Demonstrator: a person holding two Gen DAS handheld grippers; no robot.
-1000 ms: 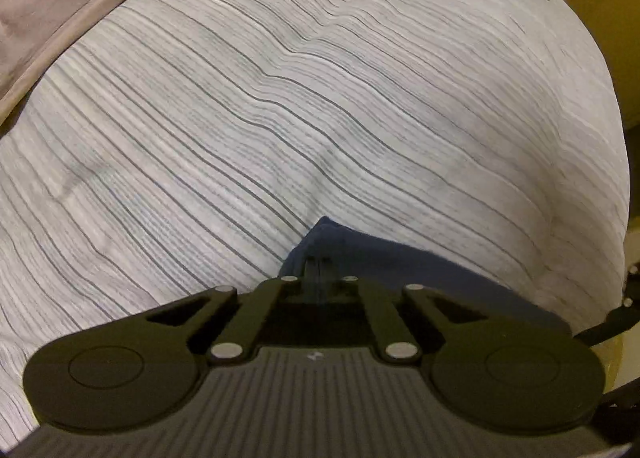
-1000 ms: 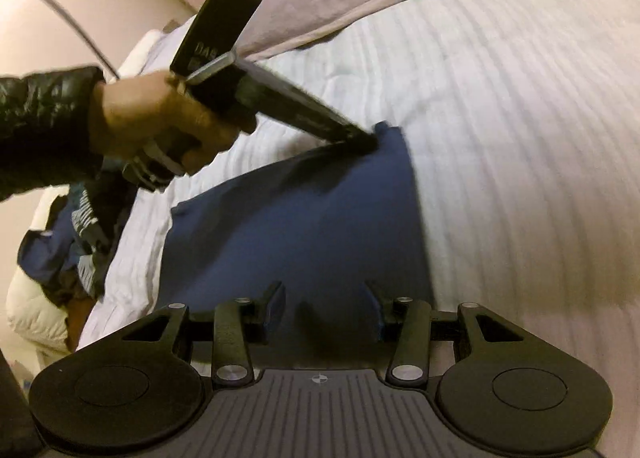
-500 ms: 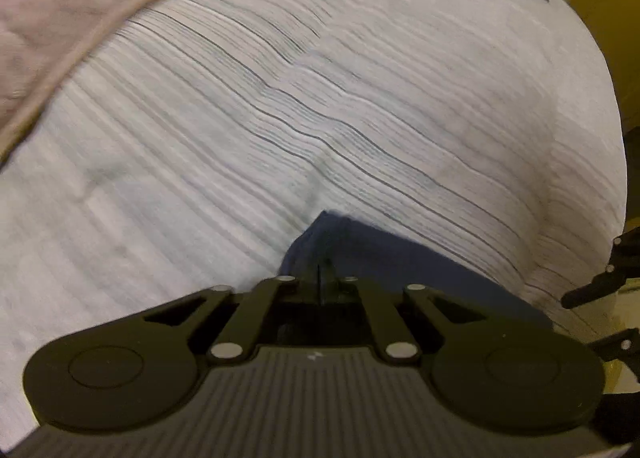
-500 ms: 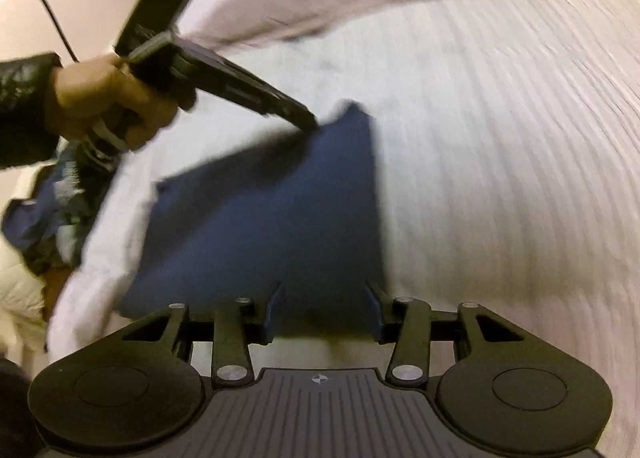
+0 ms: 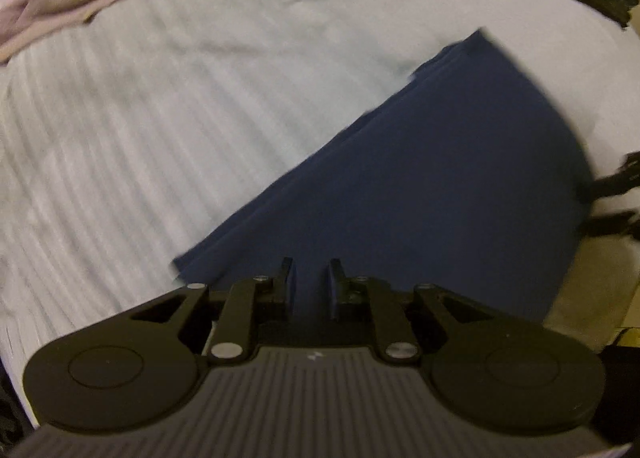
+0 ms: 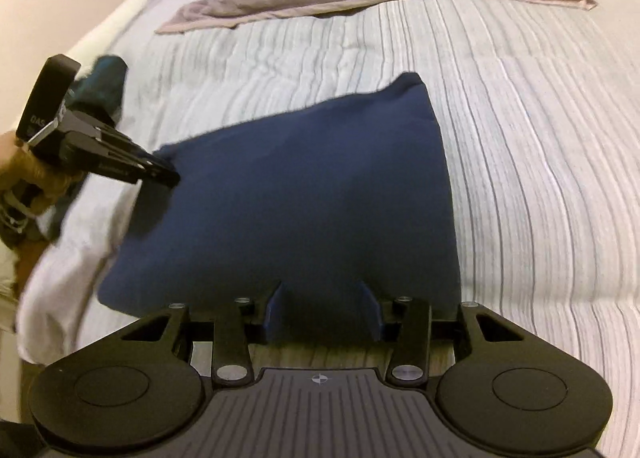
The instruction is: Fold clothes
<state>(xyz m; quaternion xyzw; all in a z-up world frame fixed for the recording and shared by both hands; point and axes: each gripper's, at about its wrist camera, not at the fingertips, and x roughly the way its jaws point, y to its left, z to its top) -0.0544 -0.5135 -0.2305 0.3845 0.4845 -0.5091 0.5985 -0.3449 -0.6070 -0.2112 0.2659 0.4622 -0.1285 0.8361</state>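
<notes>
One folded navy garment [image 5: 420, 194] lies flat on the striped bed cover [image 5: 160, 138] in the left wrist view; the left tongs [image 5: 311, 282] hover above its near corner, jaws opening to a narrow gap with nothing pinched. From the right wrist view, the navy garment [image 6: 312, 194] sits near the bed's edge, the right tongs [image 6: 322, 308] about half open over its near hem, gripping nothing. Soft, light and limp, it probably handles best pinched at two corners of one edge.
</notes>
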